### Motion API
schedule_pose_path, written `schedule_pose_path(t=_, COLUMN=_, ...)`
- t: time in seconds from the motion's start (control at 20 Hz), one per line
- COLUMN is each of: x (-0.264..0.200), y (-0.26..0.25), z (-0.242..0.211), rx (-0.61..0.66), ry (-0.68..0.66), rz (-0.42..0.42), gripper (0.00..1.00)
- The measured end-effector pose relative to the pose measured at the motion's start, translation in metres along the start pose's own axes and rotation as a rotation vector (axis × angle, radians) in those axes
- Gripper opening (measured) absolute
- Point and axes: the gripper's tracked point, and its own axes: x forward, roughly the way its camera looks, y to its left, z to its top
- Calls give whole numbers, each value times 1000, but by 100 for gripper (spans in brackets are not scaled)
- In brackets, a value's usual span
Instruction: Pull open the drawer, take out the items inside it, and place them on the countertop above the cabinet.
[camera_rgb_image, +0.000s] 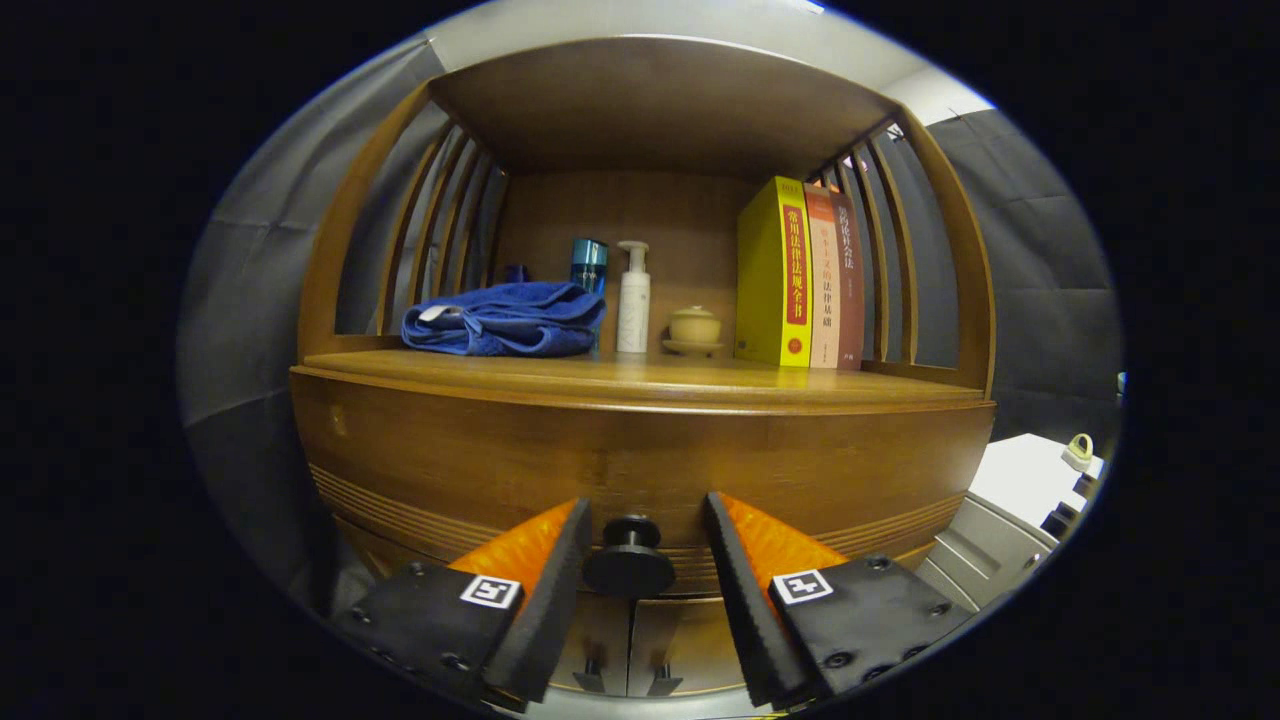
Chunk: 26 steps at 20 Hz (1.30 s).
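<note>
The gripper sits low in front of the wooden cabinet, fingers spread apart with the round black drawer knob right between them. Neither orange-and-black finger touches the knob; there is a gap on each side, so the claw is open and holding nothing. The drawer front lies flush with the cabinet, shut, so the items inside cannot be seen. Just above runs the countertop, and it carries a fair bit at the back: a folded blue towel, a teal bottle behind it, a white pump bottle, a small cream lidded cup, and upright books leaning against the slatted side.
</note>
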Motion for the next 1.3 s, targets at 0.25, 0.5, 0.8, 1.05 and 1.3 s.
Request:
schedule_pose_path(t=0.25, x=-2, y=8, z=-8, rx=-29, ry=3, rz=-6, gripper=56)
schedule_pose_path(t=0.5, x=-2, y=9, z=-19, rx=7, ry=37, rz=-4, gripper=53)
schedule_pose_path(t=0.8, x=-2, y=8, z=-20, rx=-6, ry=52, rz=8, gripper=43)
schedule_pose_path(t=1.05, x=-20, y=8, z=-24, rx=44, ry=106, rz=20, gripper=39)
schedule_pose_path(t=1.3, x=-65, y=8, z=-28, rx=64, ry=145, rz=35, gripper=39)
